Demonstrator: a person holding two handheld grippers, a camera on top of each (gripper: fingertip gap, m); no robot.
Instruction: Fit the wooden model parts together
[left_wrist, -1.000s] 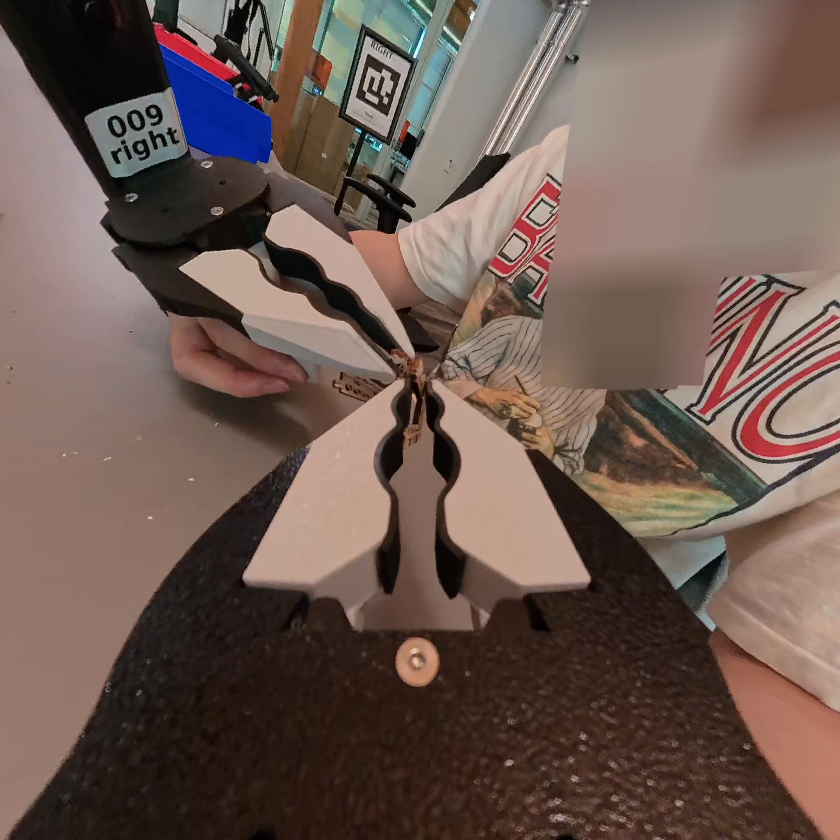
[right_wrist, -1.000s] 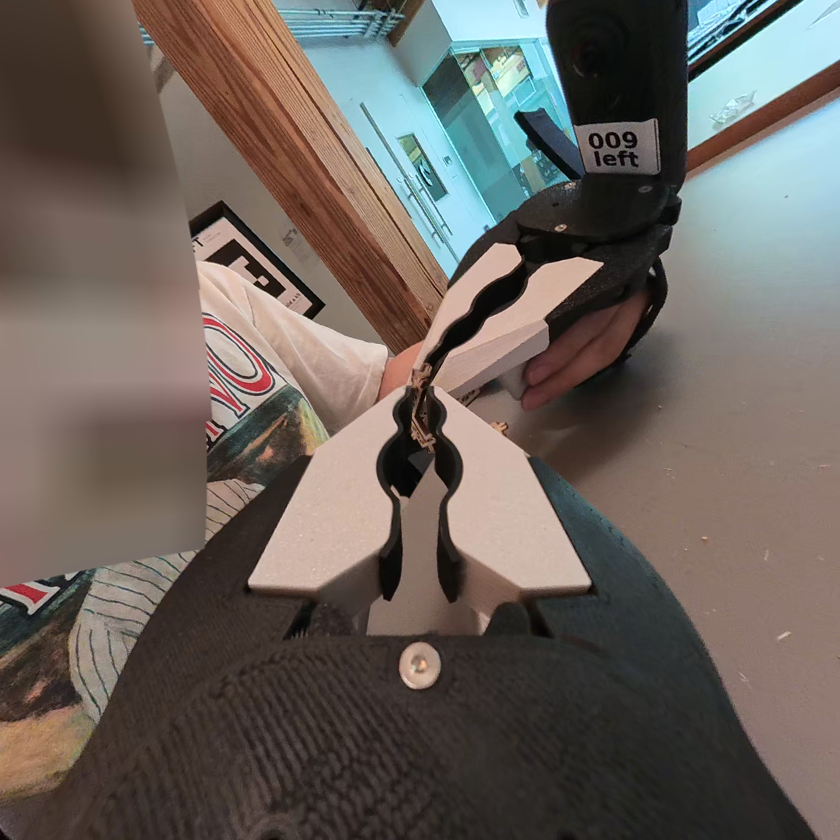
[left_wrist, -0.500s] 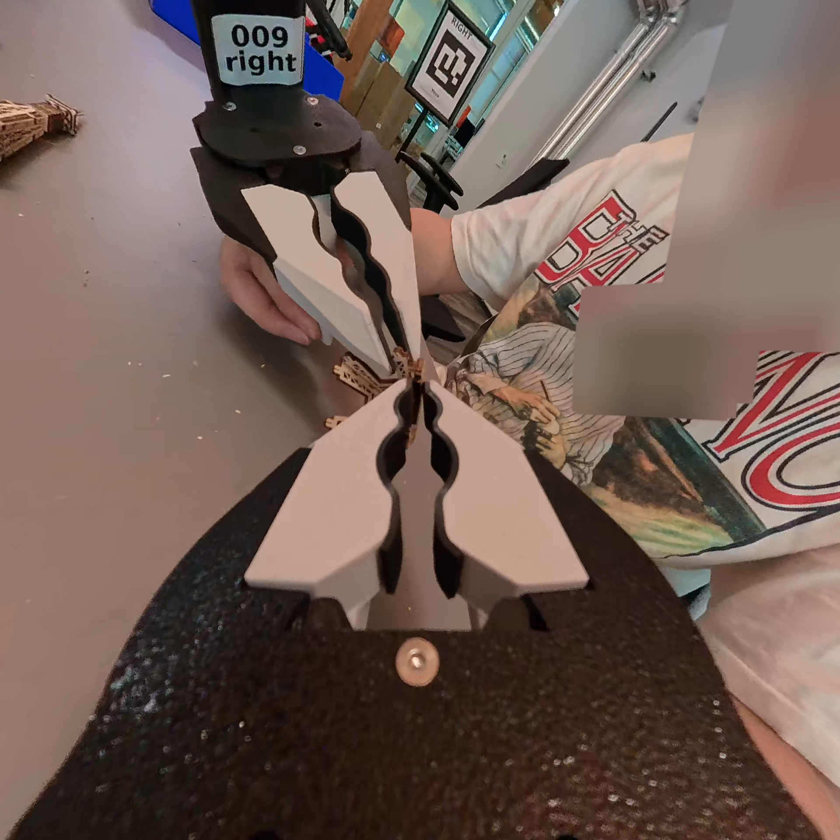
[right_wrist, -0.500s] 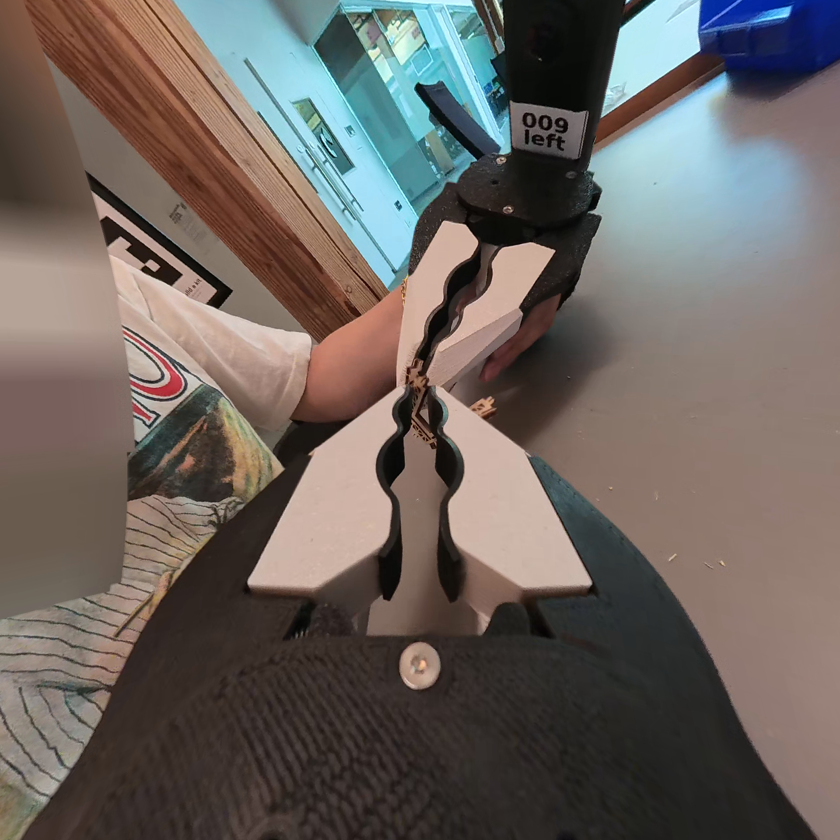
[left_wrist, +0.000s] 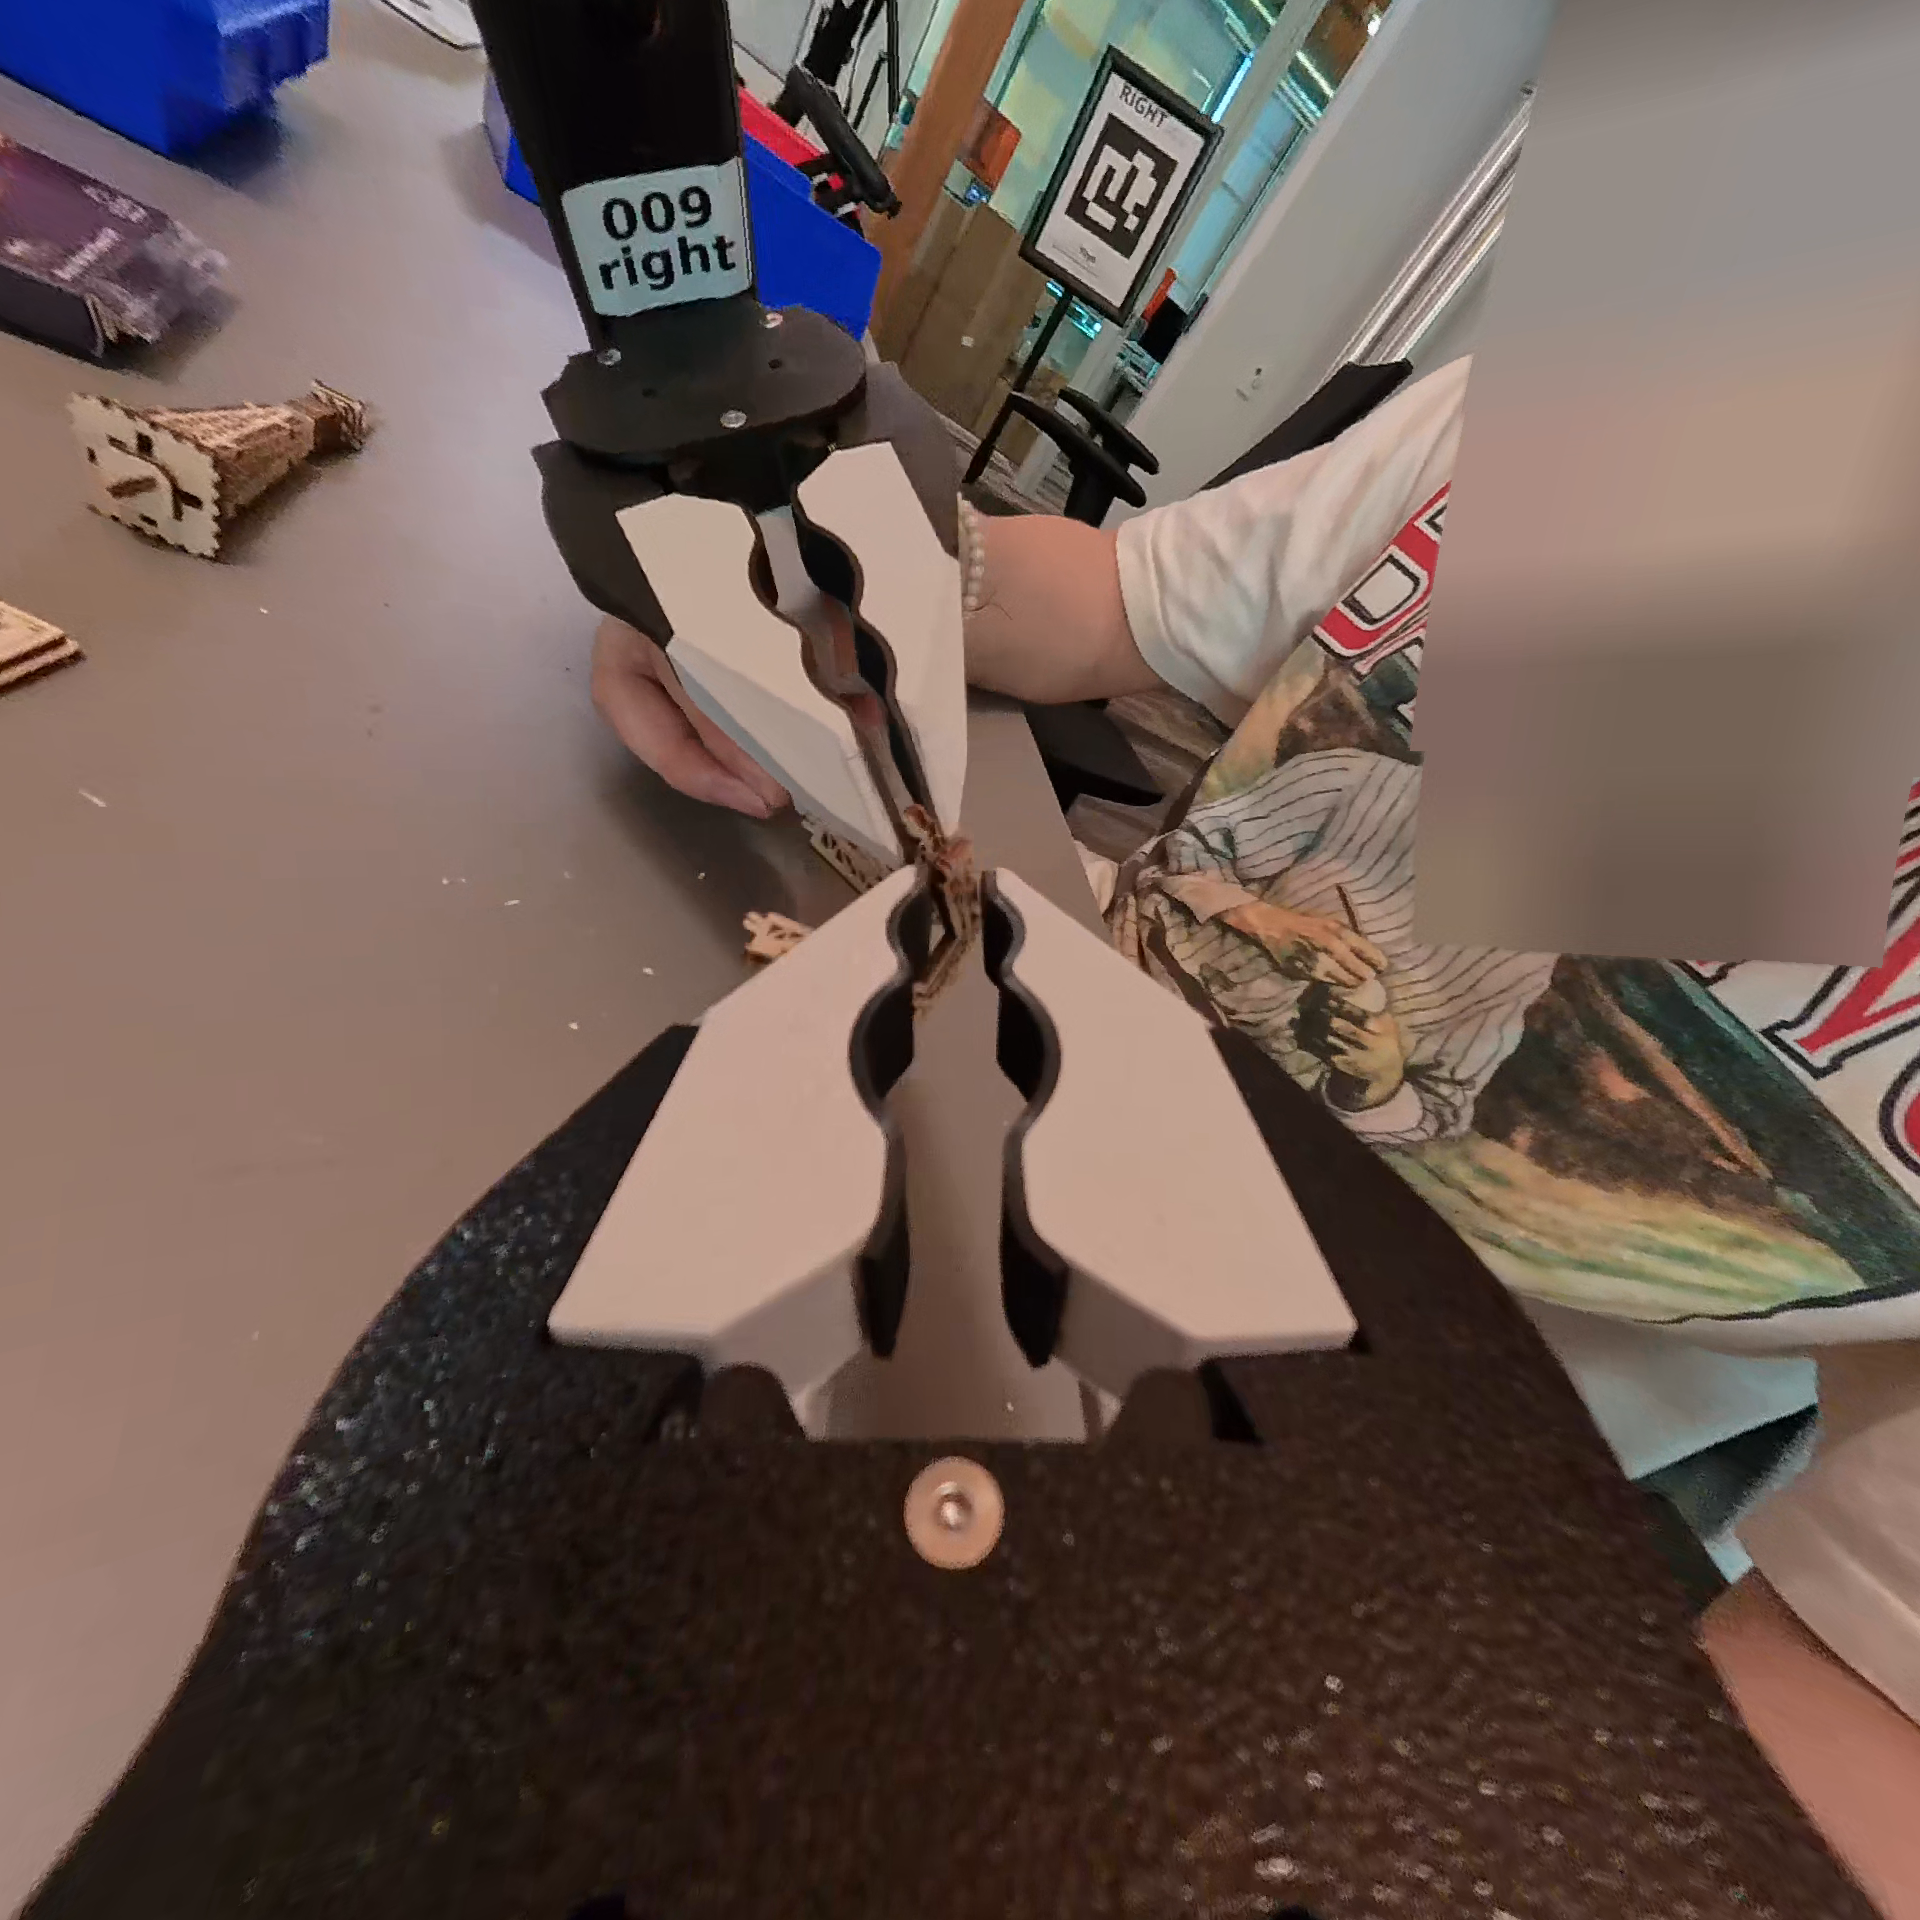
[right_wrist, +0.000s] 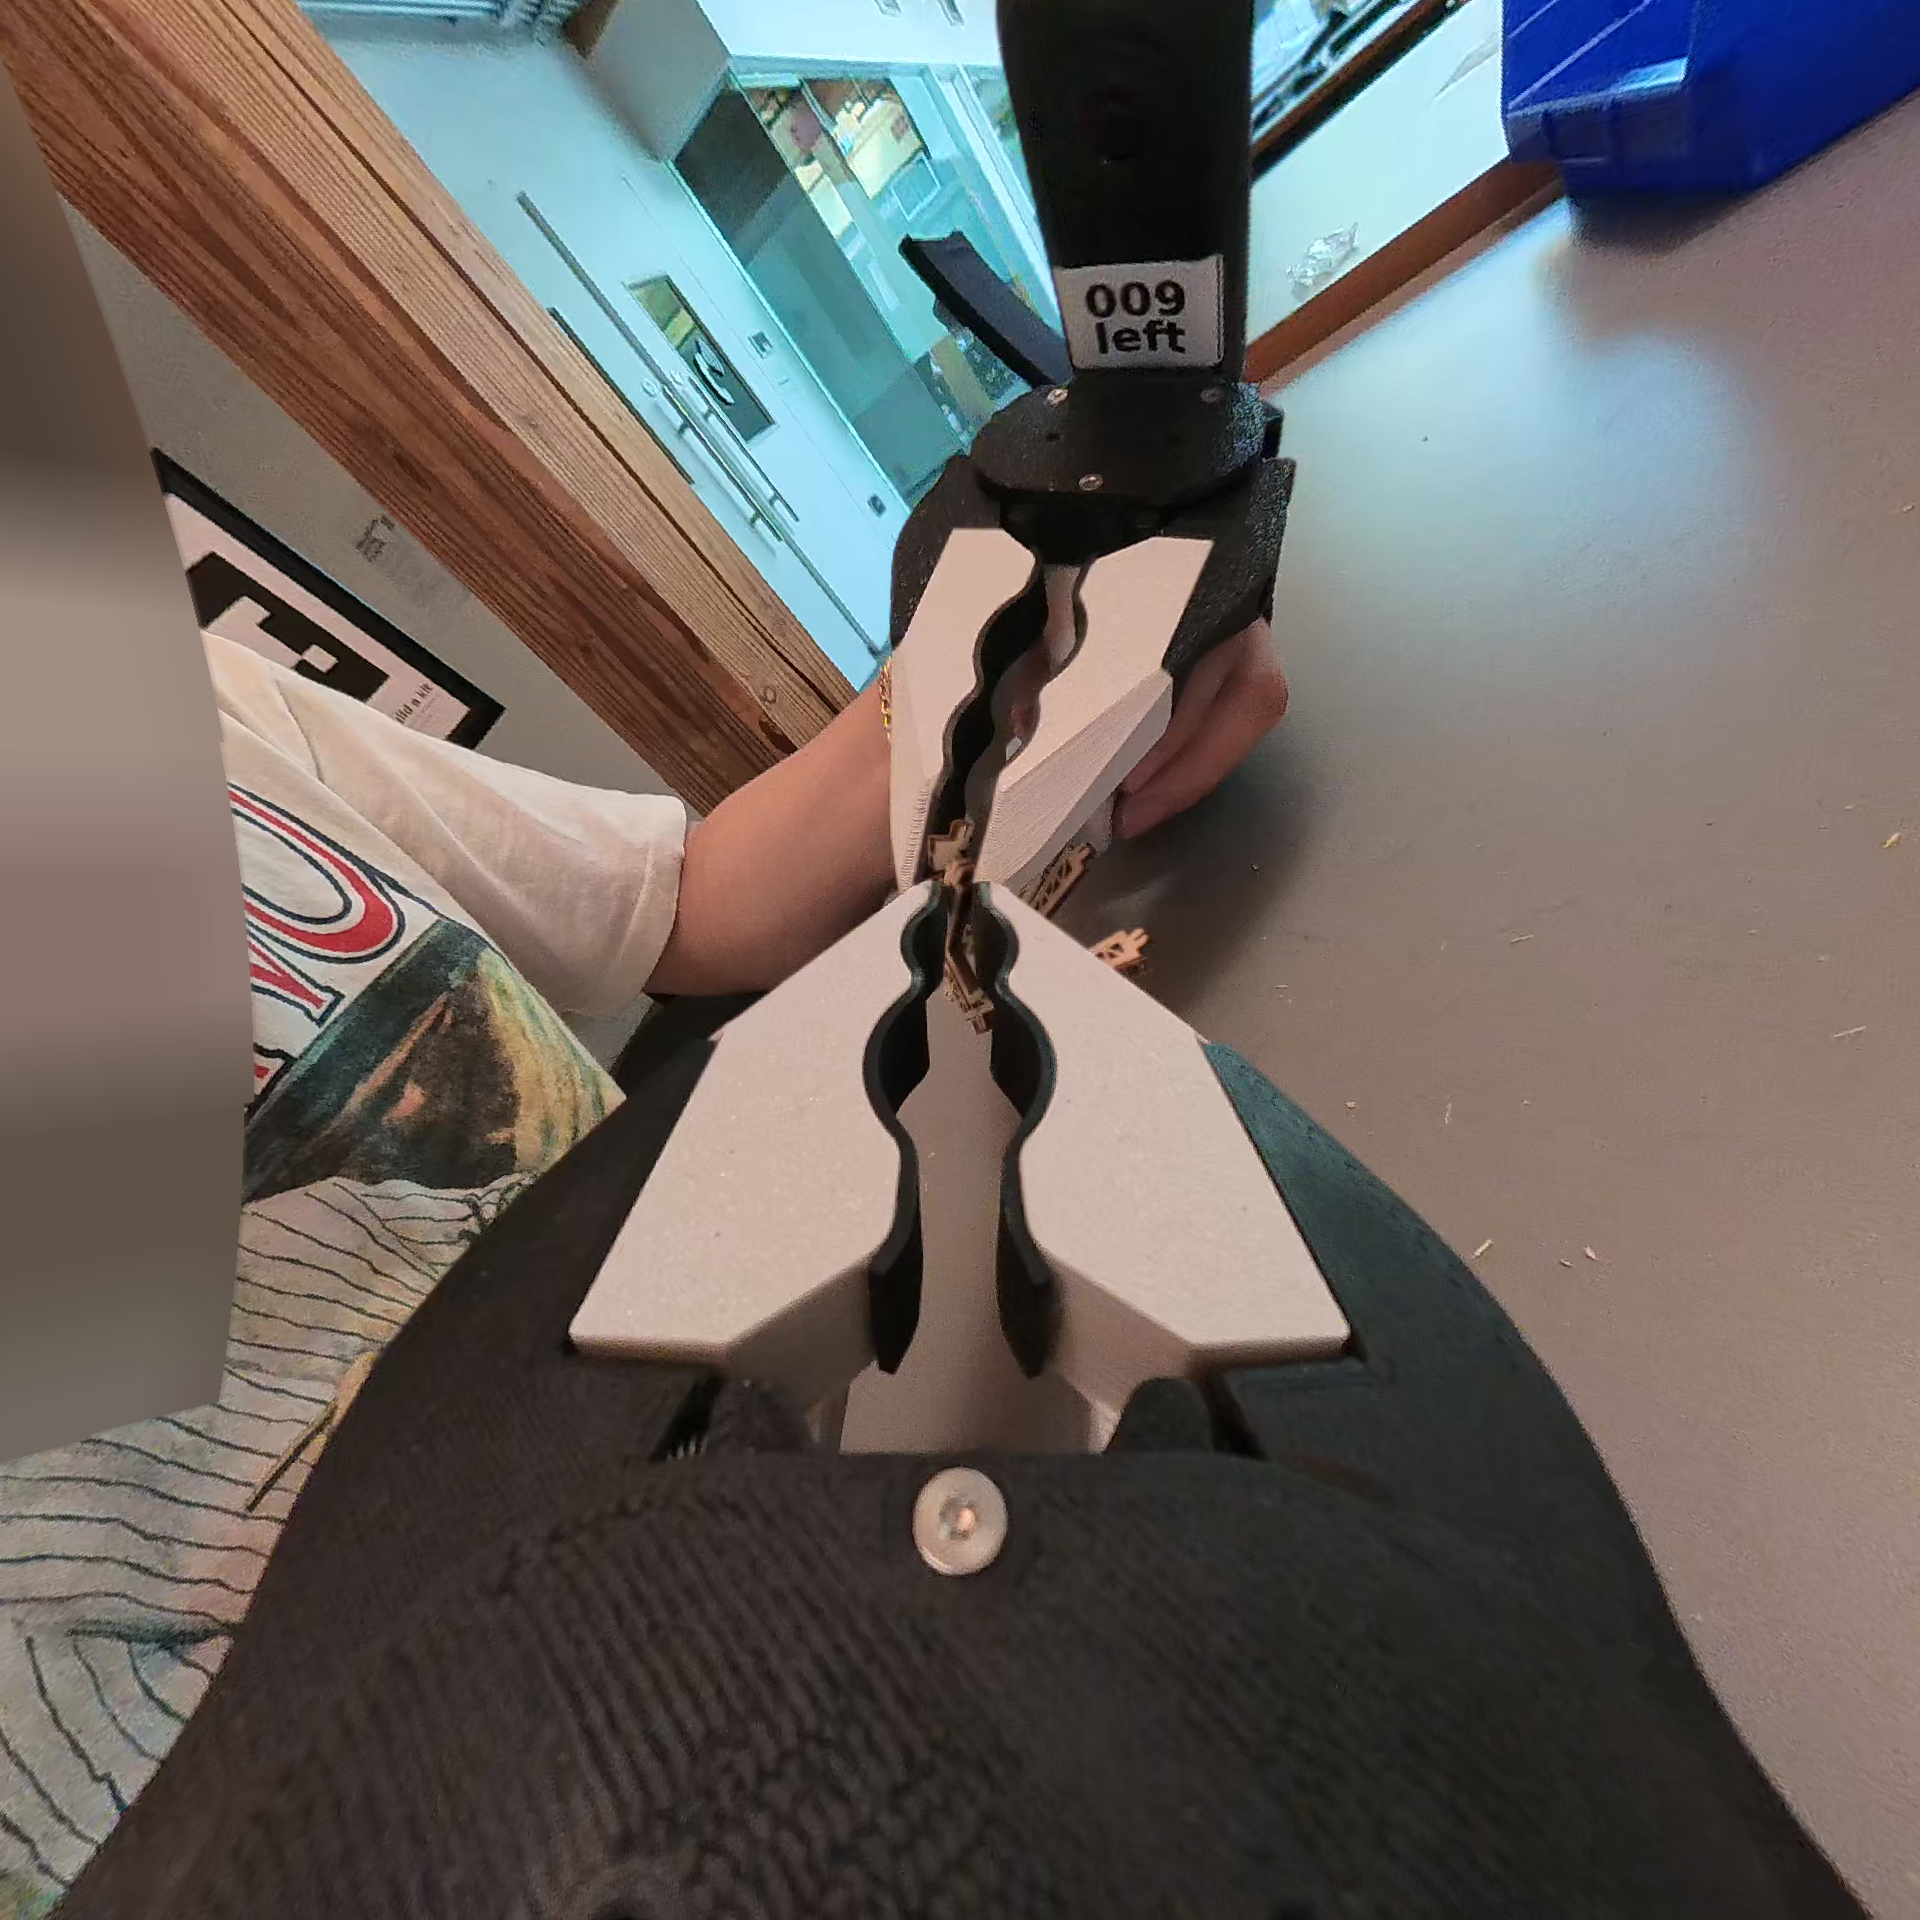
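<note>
Both grippers (left_wrist: 951, 888) (right_wrist: 951, 899) pinch thin wood pcs (left_wrist: 943, 935) — tip-to-tip.

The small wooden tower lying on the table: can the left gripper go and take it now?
Probably not yet. The left gripper is shut on a wooden part joined tip to tip with the right gripper; the tower lies unobstructed.

My left hand-held gripper (left_wrist: 951, 883) is pinched tight on a thin wooden piece (left_wrist: 943, 951). Tip to tip against it I see the right hand-held gripper (left_wrist: 914, 821), clamped on its own wooden part (left_wrist: 928, 828). Loose wooden bits (left_wrist: 774, 932) lie on the grey worktop (left_wrist: 312, 935); a finished wooden tower (left_wrist: 203, 462) lies far left.
</note>
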